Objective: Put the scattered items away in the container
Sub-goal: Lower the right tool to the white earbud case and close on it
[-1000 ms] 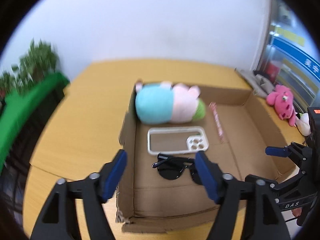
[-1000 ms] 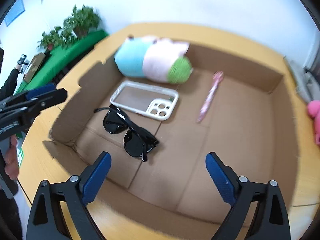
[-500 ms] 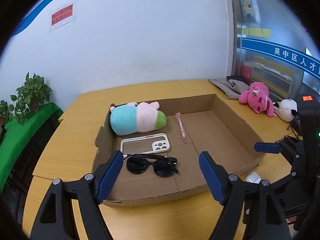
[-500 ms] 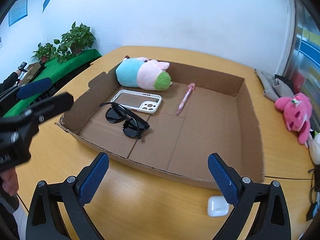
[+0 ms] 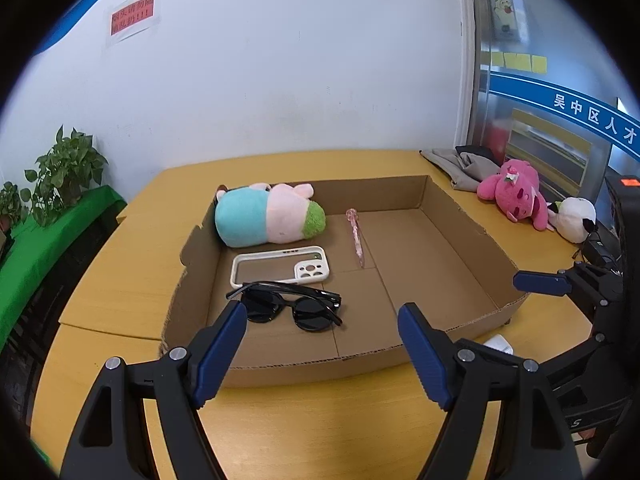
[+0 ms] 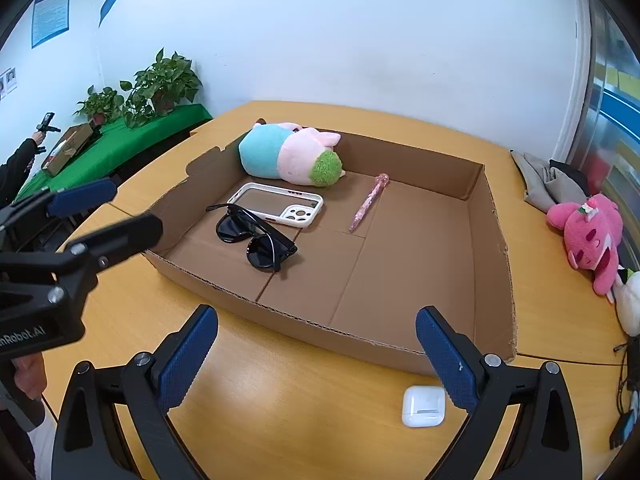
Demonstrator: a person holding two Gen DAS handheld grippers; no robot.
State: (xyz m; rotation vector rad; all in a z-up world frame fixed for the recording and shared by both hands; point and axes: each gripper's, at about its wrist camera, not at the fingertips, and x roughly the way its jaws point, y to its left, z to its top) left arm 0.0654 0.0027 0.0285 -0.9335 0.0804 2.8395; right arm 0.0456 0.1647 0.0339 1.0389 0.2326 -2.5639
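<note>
Both grippers have drawn back from over the cardboard box (image 6: 486, 240) to the desk's (image 6: 280, 400) near edge, the left gripper (image 5: 322, 344) and right gripper (image 6: 316, 356) alike spread wide and empty. Sunglasses (image 6: 256, 236), phone case (image 6: 276, 204), pen (image 6: 368, 202) and plush toy (image 6: 288, 156) lie in the box's far-left corner. One white earbud case (image 6: 423, 406) sits outside the near wall (likely next to go in).
</note>
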